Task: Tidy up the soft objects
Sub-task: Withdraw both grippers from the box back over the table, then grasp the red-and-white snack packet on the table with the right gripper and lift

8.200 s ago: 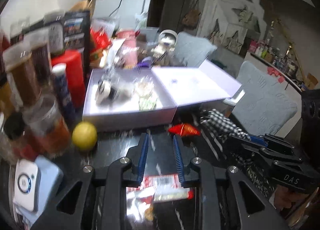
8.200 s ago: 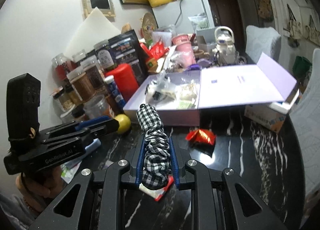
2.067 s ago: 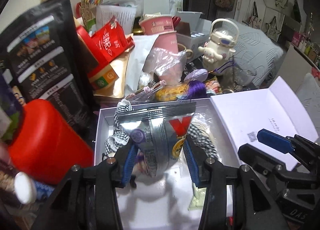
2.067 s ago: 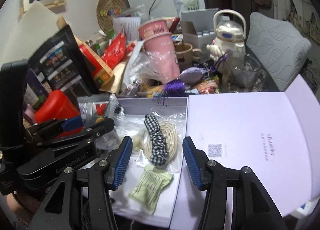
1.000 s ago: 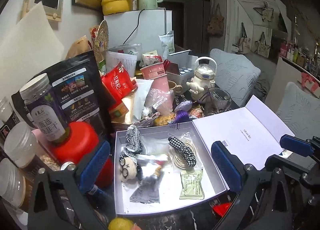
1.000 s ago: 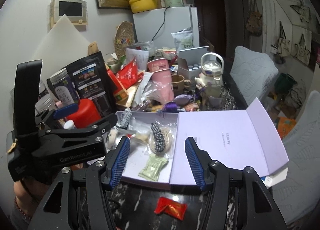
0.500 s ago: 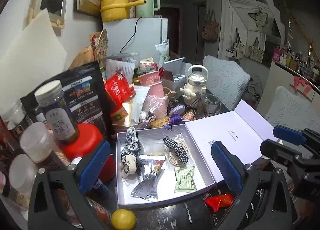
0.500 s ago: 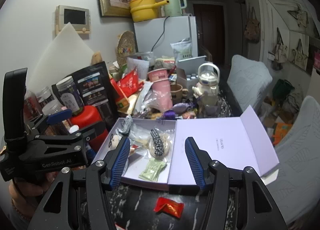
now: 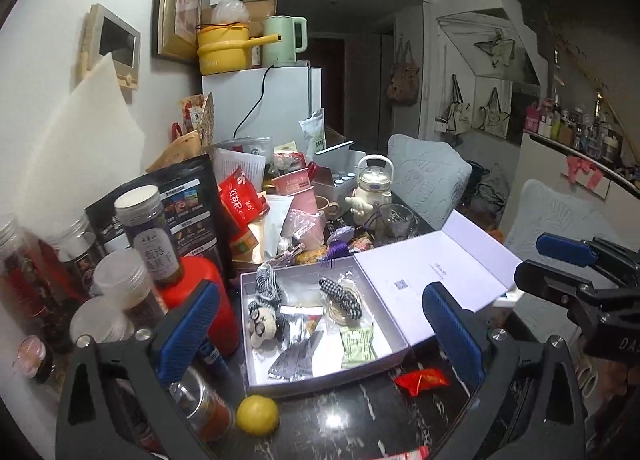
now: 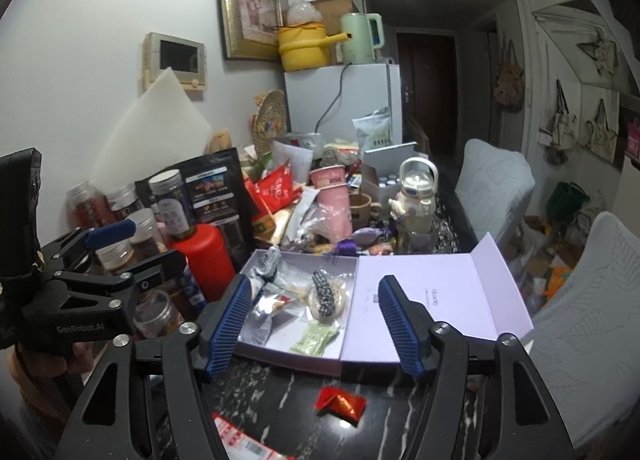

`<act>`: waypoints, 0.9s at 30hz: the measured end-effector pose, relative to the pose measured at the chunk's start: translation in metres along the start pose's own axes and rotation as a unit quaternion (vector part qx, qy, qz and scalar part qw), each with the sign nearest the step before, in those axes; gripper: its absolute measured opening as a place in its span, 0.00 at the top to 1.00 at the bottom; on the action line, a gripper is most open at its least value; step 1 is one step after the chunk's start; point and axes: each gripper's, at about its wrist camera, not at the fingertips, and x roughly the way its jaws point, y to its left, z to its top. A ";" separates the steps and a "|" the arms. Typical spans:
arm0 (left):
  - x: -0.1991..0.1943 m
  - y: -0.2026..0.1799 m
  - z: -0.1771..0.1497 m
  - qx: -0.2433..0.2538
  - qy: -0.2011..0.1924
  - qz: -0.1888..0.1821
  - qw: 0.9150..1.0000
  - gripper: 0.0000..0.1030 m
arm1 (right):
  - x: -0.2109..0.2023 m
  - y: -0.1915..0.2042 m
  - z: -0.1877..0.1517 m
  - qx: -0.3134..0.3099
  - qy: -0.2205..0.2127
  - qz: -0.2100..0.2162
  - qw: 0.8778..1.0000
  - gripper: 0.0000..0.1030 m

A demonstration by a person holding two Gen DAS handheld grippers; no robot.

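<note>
box (image 9: 394,356) open above, jars (image 9: 120,284) crowding left

We see a glossy black marble-look counter (image 10: 280,388) under the tool, with a matt lilac cardboard box (image 9: 320,376) ahead of it. In the box lie a checked cloth scrunchie (image 9: 340,296), a crinkled silver foil packet (image 9: 292,356) and clear plastic film.

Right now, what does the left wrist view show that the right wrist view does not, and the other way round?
Only the left wrist view: the lemon on the dark table in front of the box, and the doll with its face showing.

Only the right wrist view: the barcoded red wrapper at the near edge, in full.

Both: the open box, checked scrunchie, green packet, silver pouch and red candy. Both grippers are empty, left gripper wide open, right gripper opening.
</note>
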 end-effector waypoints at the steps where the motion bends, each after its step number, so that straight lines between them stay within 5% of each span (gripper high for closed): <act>1: -0.005 0.000 -0.004 0.002 0.001 -0.002 1.000 0.00 | -0.003 0.001 -0.002 -0.001 0.000 0.001 1.000 0.33; 16: -0.041 -0.009 -0.067 -0.004 0.041 -0.042 0.998 0.00 | -0.022 0.032 -0.071 -0.019 0.039 0.032 0.999 0.32; 27: -0.040 -0.003 -0.125 -0.027 0.094 -0.018 0.995 0.00 | 0.003 0.041 -0.139 -0.033 0.119 0.064 0.990 0.31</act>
